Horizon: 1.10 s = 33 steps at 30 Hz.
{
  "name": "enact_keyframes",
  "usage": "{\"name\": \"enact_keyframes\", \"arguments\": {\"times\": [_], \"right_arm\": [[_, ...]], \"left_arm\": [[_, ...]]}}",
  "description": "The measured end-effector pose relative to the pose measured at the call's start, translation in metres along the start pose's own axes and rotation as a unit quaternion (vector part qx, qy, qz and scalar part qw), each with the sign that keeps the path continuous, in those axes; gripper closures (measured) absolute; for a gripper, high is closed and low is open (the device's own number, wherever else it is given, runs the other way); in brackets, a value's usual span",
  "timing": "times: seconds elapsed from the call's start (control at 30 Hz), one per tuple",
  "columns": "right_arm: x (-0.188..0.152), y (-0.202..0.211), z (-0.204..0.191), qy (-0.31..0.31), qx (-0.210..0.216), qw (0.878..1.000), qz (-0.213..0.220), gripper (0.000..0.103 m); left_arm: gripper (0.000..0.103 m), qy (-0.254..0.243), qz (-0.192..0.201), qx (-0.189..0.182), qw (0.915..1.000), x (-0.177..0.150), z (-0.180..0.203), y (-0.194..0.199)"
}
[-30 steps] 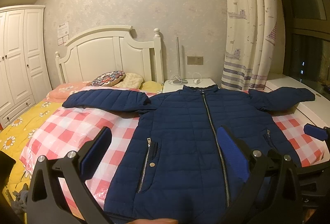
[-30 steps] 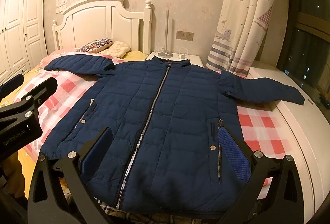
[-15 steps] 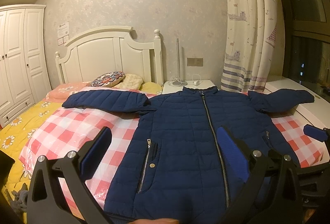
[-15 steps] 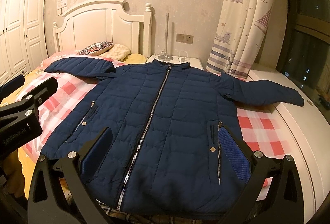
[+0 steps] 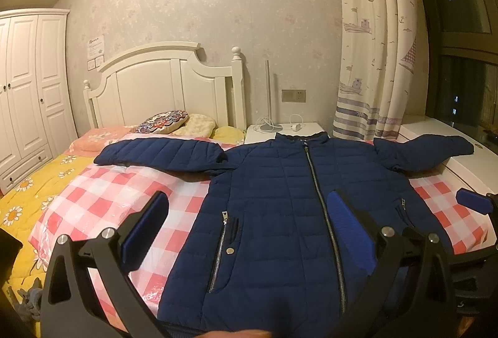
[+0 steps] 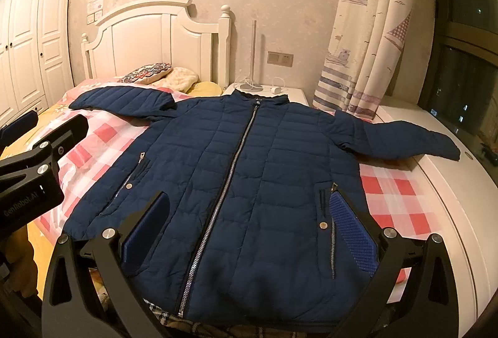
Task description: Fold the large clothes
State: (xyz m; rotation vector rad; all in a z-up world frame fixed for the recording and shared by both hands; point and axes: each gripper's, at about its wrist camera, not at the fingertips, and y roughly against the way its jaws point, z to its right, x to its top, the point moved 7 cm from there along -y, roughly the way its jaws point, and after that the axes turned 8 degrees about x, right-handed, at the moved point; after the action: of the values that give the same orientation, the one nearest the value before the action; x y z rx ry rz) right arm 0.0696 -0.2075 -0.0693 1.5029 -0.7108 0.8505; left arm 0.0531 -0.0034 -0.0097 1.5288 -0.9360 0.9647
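Note:
A navy quilted jacket (image 5: 280, 198) lies flat and zipped on the bed, front up, both sleeves spread out sideways; it also shows in the right wrist view (image 6: 242, 176). My left gripper (image 5: 249, 219) is open and empty, held above the jacket's lower left part. My right gripper (image 6: 249, 222) is open and empty above the jacket's hem. The left gripper's body shows at the left edge of the right wrist view (image 6: 31, 163). A blue pad of the right gripper shows at the right edge of the left wrist view (image 5: 474, 201).
The jacket lies on a pink checked plastic sheet (image 5: 102, 201) over a yellow flowered quilt (image 5: 21, 198). Pillows (image 5: 165, 124) lie by the white headboard (image 5: 162, 89). A white nightstand (image 5: 280, 132), a curtain (image 5: 373, 58), a white window ledge (image 6: 435, 182) and a white wardrobe (image 5: 25, 89) surround the bed.
Both views have risen and tilted slightly, so the jacket sits a little lower in frame. The jacket itself has not moved and both grippers stay open.

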Motion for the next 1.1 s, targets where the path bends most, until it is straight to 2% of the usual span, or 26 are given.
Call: {"name": "enact_keyframes", "arguments": {"times": [1.1], "right_arm": [[-0.0036, -0.0016, -0.0014, -0.004, 0.001, 1.000, 0.000, 0.005]], "left_arm": [[0.002, 0.002, -0.001, -0.002, 1.0000, -0.0083, -0.0088, 0.0002]]}}
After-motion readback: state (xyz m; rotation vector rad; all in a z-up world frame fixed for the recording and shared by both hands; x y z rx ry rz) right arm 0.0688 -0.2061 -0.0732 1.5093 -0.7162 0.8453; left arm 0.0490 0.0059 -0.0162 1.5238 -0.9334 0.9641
